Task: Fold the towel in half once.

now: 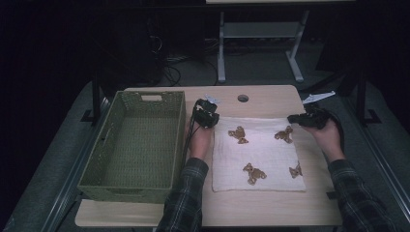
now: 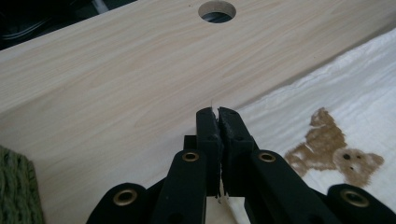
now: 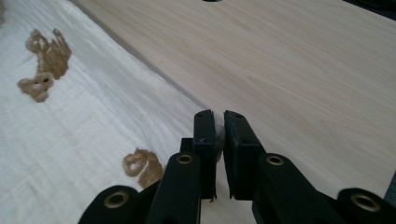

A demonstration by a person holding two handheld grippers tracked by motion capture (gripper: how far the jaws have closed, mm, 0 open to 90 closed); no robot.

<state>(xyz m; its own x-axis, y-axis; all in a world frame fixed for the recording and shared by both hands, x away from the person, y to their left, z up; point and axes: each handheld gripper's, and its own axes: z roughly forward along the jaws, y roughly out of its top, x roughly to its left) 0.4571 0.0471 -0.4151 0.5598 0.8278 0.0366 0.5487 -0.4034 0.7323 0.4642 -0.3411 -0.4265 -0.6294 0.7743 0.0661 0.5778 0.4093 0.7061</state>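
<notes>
Closest to the camera in the high view are the plaid sleeves (image 1: 186,200) coming in from the bottom edge, one on each side of the white cloth (image 1: 263,154). That cloth lies flat on the light wooden table (image 1: 261,212), right of the middle, and it's printed with little brown teddy bears (image 1: 254,173) (four of them that I can count, two nearer the person and two farther back). Left of the cloth sits a green woven basket (image 1: 104,164), running along the table's left side with a handle slot in its far wall. Moving back, the left gripper (image 1: 205,114) is at the cloth's far left corner, just beside the basket's right wall, and in the left gripper view its jaws are squeezed together right at the cloth's edge; something thin and pale pokes out between the tips, so it looks pinched on the corner of the cloth (image 2: 327,107). The right gripper (image 1: 305,119) is at the far right corner, and in the right gripper view its jaws are nearly together with a narrow gap, a bit of pale fabric from the cloth (image 3: 79,140) caught between them. Farthest back on the tabletop is a round cable hole (image 1: 243,98), well apart from both grippers.
</notes>
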